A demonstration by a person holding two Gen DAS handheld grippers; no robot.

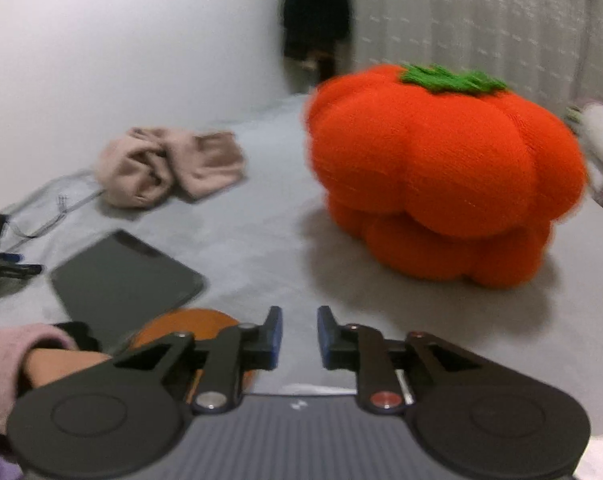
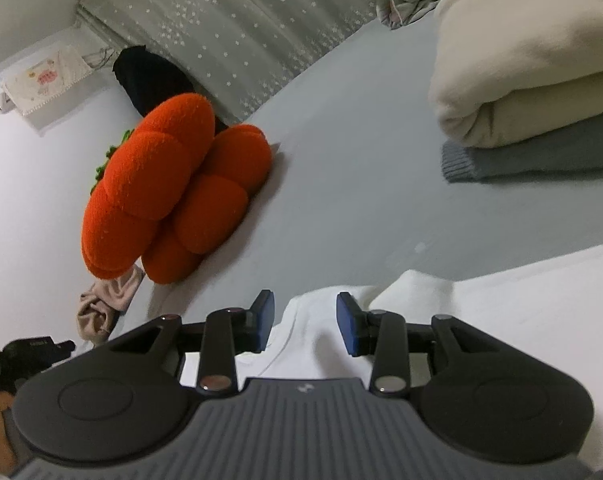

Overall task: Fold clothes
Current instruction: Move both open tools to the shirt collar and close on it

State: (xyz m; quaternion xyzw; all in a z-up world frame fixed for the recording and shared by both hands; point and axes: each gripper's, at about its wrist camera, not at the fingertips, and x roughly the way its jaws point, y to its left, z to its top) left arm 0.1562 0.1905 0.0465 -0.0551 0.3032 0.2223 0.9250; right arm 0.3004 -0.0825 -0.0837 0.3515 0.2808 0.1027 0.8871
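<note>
While both tools gape, the right tool (image 2: 305, 324) partly hides a white garment (image 2: 501, 308).

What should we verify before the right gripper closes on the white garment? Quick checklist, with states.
1. Right gripper open: ok, jaws apart.
2. White garment between its fingers: ok, a raised fold sits in the gap.
3. Fabric contact with the pads: cannot tell.
4. Left gripper free: ok, open, nothing between the jaws.
5. Left gripper near the garment: not ok, it faces the orange pumpkin cushion and the tablet; only a sliver of white at the frame edge.
6. Folded stack clear of the grasp: ok, it lies apart across the bed.
</note>
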